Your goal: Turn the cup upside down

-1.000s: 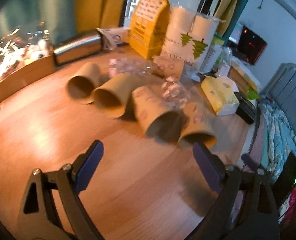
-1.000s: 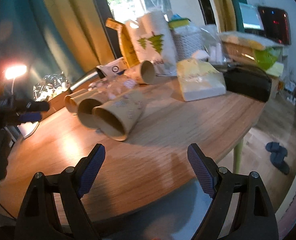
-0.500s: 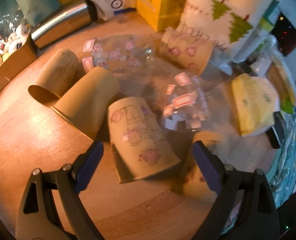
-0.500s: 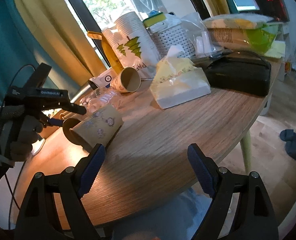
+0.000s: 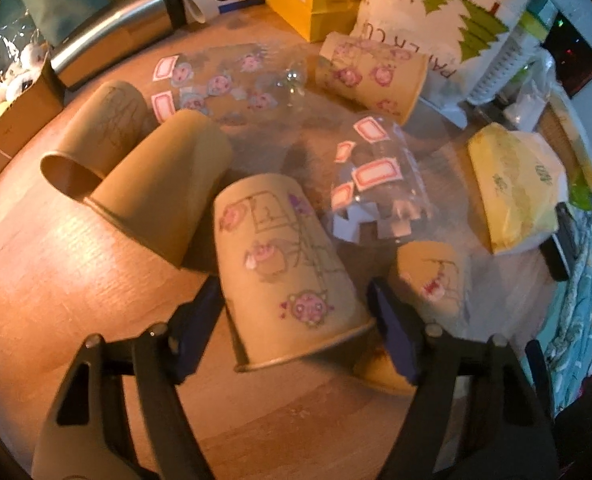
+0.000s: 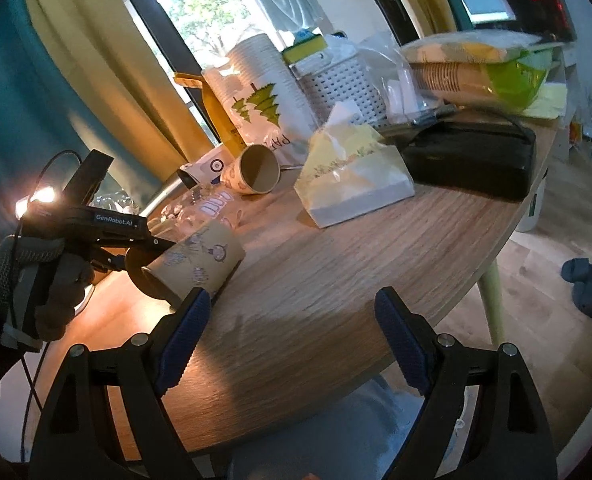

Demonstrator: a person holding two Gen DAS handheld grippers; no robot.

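A tan paper cup with pink pig drawings [image 5: 288, 276] lies on its side on the wooden table [image 5: 56, 288], mouth toward me. My left gripper [image 5: 296, 328] is open, its blue pads [image 5: 198, 328] on either side of the cup's rim end, apart from it. The same cup [image 6: 200, 260] shows in the right wrist view with the left gripper [image 6: 136, 248] at its mouth. My right gripper [image 6: 292, 340] is open and empty above the table's near edge.
Two plain tan cups [image 5: 164, 196] lie to the left, another pig cup [image 5: 432, 280] to the right, one more [image 5: 372, 68] at the back. Clear plastic cups [image 5: 376, 188], a steel flask [image 5: 108, 44], a tissue pack [image 5: 516, 188], a black case [image 6: 468, 160] and a paper-cup bag [image 5: 436, 12] crowd the table.
My left gripper has moved forward and down over the pig cup, so its fingers now flank the rim end. My right gripper has drawn back a little and turned right.
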